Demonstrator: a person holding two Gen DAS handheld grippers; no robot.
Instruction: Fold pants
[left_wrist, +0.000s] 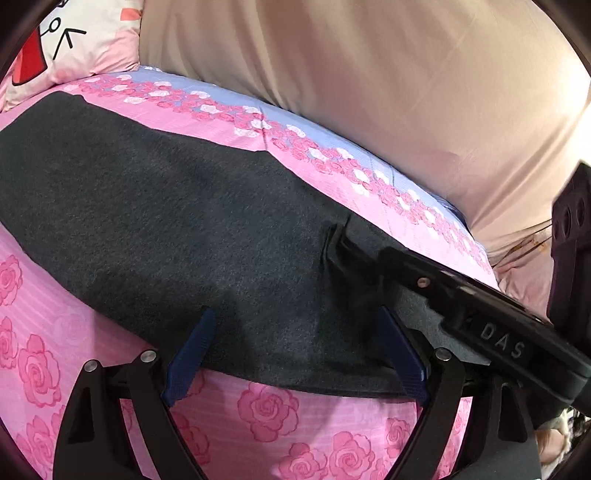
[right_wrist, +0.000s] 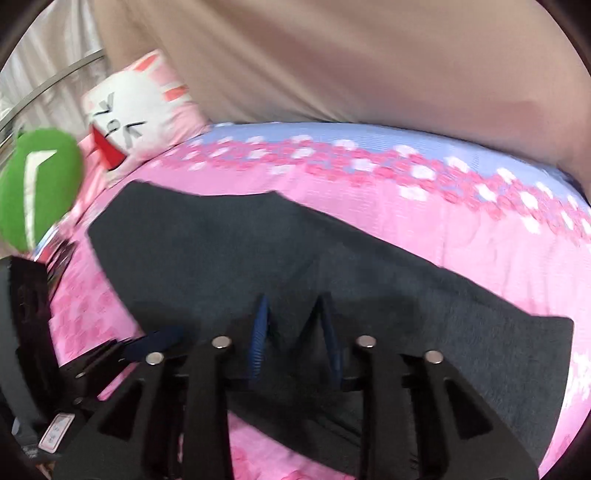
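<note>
A: Where were the pants (left_wrist: 155, 206)?

B: Spread flat on the bed (left_wrist: 258, 413), a long dark grey strip lying across the pink rose-print sheet, folded lengthwise as far as could be seen. A cartoon-print pillow (left_wrist: 81, 40) sat past one end of them, and a beige curtain (left_wrist: 369, 74) hung along the far side of the bed.

A: And the left gripper (left_wrist: 295, 354)?

B: Its blue fingers (left_wrist: 190, 360) stood wide apart, one on each side of the near edge of the pants. Nothing was pinched between them; the cloth simply lay under the gap.

A: The right gripper (right_wrist: 295, 339)?

B: Over the pants too, near the wider end. Its fingers (right_wrist: 260, 332) were a little apart, with a narrow gap showing dark cloth behind. That view was blurred, but no fold looked pressed between the pads. In the left wrist view its black body crossed from the right, tips resting at a small pucker in the fabric.

A: Anything else?

B: A green plush shape (right_wrist: 37, 184) at the left edge of the right wrist view.
</note>
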